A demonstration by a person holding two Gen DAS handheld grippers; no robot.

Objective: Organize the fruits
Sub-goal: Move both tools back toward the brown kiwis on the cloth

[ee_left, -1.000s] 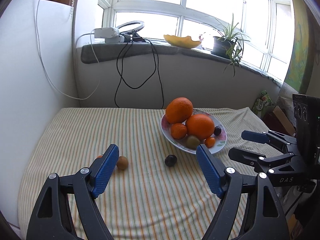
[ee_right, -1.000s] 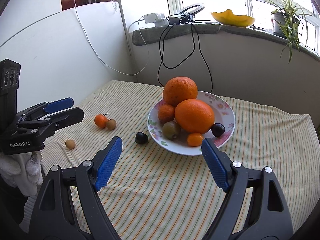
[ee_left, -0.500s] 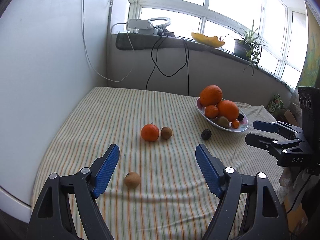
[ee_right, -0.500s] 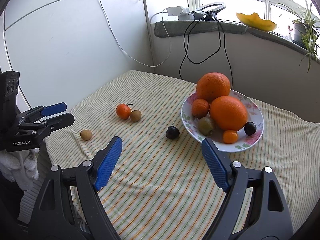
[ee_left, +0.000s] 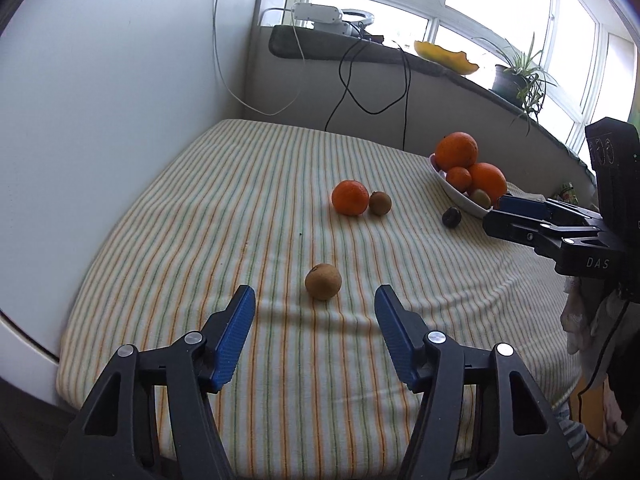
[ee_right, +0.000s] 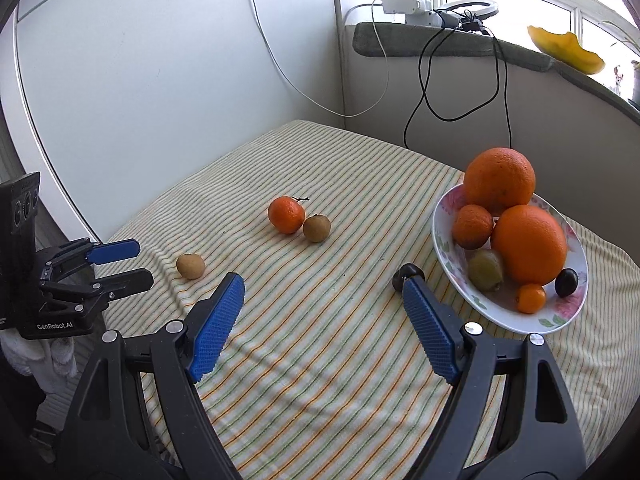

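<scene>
Since the small brown fruit (ee_left: 323,281) lies loose on the striped worktop (ee_left: 200,216) just ahead of the wide-open left tool (ee_left: 315,307), it looks light and apt to roll (take it across its middle), while the right tool (ee_right: 324,295) gapes empty.

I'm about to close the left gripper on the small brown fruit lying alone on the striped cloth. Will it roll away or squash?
The small brown fruit looks round, so a nudge from one finger would probably roll it. The striped cloth is soft and wrinkled, which may slow it. It looks small and likely light; how firm it is can't be told, so close the left gripper gently.
</scene>
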